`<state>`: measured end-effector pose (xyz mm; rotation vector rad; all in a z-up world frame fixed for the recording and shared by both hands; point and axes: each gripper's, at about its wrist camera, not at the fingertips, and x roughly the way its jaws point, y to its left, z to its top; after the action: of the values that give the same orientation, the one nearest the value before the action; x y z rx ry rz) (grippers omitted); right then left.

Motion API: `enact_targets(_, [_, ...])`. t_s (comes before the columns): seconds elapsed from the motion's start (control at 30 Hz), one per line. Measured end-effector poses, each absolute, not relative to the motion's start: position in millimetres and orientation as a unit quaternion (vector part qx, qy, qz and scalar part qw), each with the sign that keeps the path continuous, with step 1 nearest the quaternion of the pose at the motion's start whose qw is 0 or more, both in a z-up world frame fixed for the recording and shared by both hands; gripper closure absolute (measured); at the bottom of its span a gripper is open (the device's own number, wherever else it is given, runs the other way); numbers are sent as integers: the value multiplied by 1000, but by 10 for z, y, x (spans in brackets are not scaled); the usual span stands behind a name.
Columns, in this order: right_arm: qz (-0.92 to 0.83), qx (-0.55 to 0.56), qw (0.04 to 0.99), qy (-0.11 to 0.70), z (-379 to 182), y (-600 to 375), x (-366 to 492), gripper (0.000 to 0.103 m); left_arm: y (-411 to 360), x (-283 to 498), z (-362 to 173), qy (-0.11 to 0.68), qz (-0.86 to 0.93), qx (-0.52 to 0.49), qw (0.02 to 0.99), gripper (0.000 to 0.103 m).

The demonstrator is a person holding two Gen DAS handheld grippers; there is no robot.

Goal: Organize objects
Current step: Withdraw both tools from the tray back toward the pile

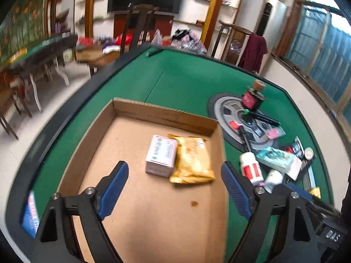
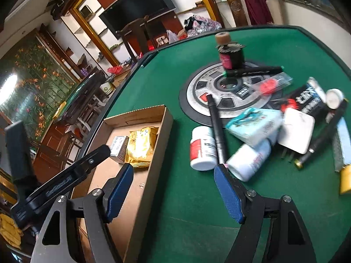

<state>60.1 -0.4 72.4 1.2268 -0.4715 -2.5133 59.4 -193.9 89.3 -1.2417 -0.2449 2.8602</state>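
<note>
We held the left claw [image 1: 174,188] spread wide and empty above the cardboard tray [image 1: 162,111], where a small white box [image 1: 161,154] lay touching a yellow packet [image 1: 193,160]. Our right claw [image 2: 174,188] gaped empty over the green tabletop [image 2: 175,83], near two white bottles [image 2: 203,148] in the clutter.

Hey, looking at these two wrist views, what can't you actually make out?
- Print on the white box in the cardboard tray: blurred, both views.
- Blue-white packet: left view, cut off by the table rim.
- Yellow item: right view, cut off by the frame edge.
- Pile labels: motion blur.
</note>
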Motion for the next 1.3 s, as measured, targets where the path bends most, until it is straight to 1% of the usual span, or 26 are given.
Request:
enact_targets(0.1, [-883, 416, 142, -165, 738, 108, 713, 17, -1720, 787, 1009, -53, 923, -381, 3, 11])
enact_targets(0.17, [-885, 411, 137, -169, 730, 202, 775, 16, -1614, 874, 1049, -42, 925, -377, -8, 11])
enact_targets(0.27, [-886, 409, 124, -180, 699, 364, 850, 15, -1501, 978, 1082, -41, 926, -375, -2, 11])
enact_targets(0.5, [-882, 405, 99, -218, 603, 801, 888, 15, -1236, 1080, 1155, -5, 930, -368, -9, 11])
enact_targets(0.8, [-876, 405, 80, -248, 506, 1090, 966, 14, -864, 1101, 1180, 49, 933, -357, -12, 11])
enact_targets(0.9, [-880, 392, 70, -258, 602, 1248, 1014, 14, -761, 1095, 1160, 61, 931, -361, -8, 11])
enact_targets(1.03, [-903, 347, 52, -248, 930, 1497, 1131, 13, -660, 1080, 1112, 73, 928, -365, -8, 11])
enact_targets(1.1, [-916, 328, 33, -228, 1078, 1606, 1185, 8, -613, 1065, 1081, 75, 926, -370, -4, 11])
enact_targets(1.2, [-923, 324, -9, -209, 1143, 1790, 1170, 0, -530, 1065, 1033, 84, 924, -374, 0, 11])
enact_targets(1.3, [-904, 373, -73, -198, 938, 2079, 991, 0, -466, 1082, 1000, 91, 922, -377, 3, 11])
